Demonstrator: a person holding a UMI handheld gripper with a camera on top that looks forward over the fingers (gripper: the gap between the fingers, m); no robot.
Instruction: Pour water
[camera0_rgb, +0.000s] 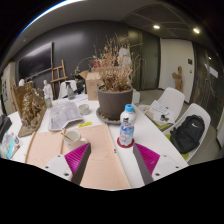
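A clear water bottle (127, 126) with a blue cap and a blue label stands upright on the pale wooden table (100, 160), resting on a small red coaster. It stands beyond my fingers, slightly toward the right one. My gripper (110, 160) is open, with bare tabletop between its magenta pads (75, 157). Nothing is held.
A large grey pot of dry brown plants (113, 98) stands just behind the bottle. Papers and a smaller dried plant (33, 108) lie to the left. White chairs and a black backpack (186, 132) are on the right.
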